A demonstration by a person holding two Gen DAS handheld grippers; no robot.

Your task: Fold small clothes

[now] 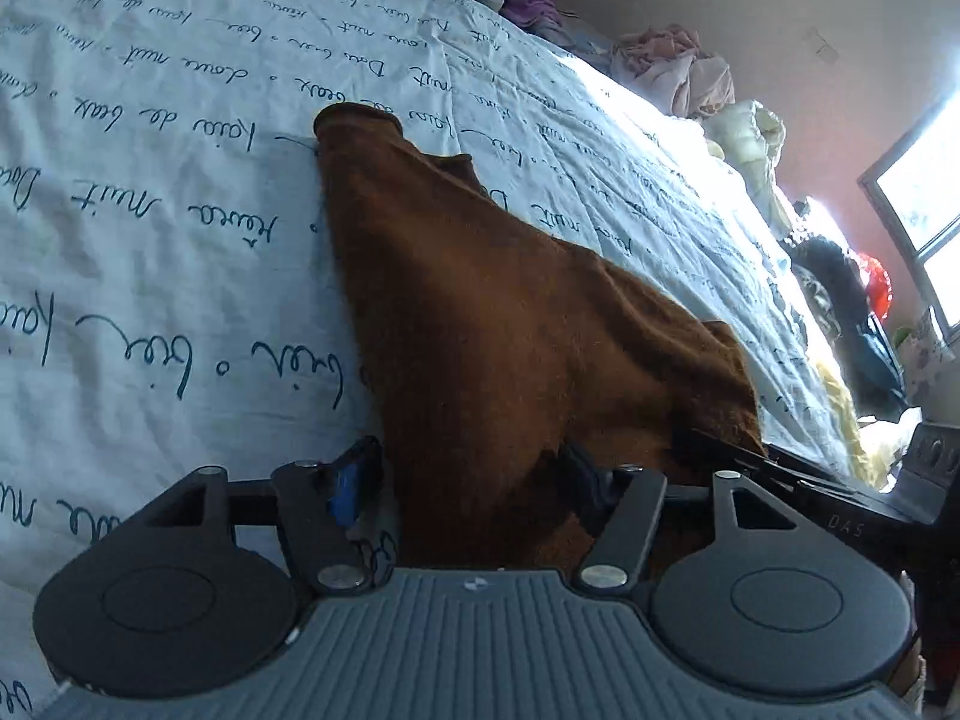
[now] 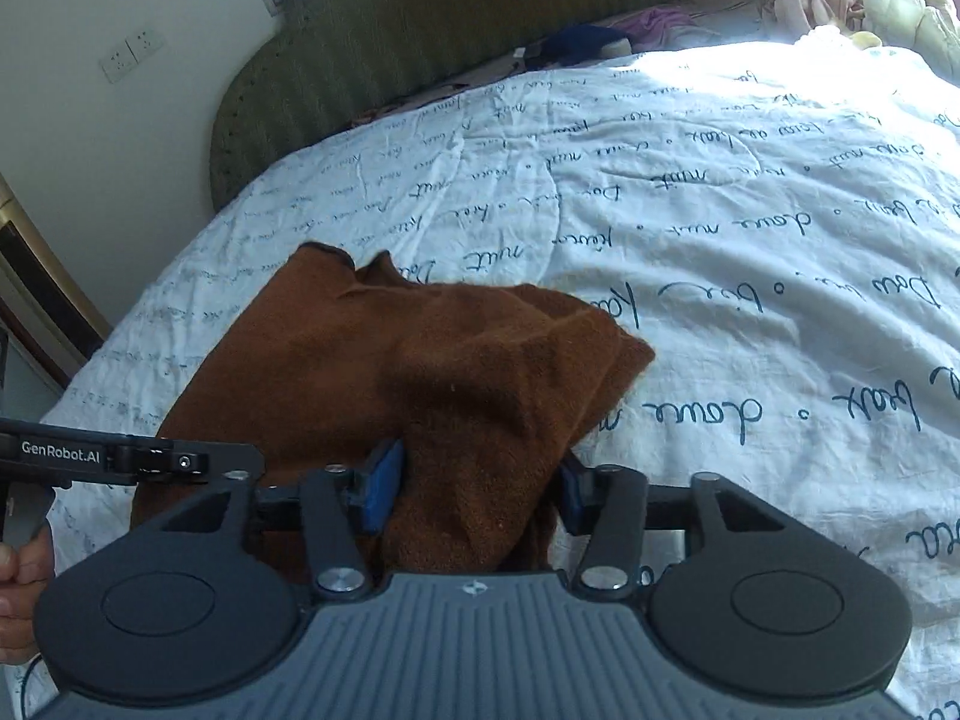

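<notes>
My left gripper (image 1: 468,480) has its jaws clamped on a bunched edge of the brown fuzzy knitted garment (image 1: 480,312), which stretches forward from my fingers and ends in a narrow cuff lying on the white quilted bedspread with dark handwritten script (image 1: 150,210). My right gripper (image 2: 480,480) likewise pinches a thick fold of the same brown cloth between its blue pads (image 2: 384,483); ahead and to its left the rest lies crumpled on the bedspread. Beyond stands a green padded headboard (image 2: 420,24).

Black grippers, blue-padded fingers (image 2: 384,483), ribbed grey housings, silver screws.
</notes>
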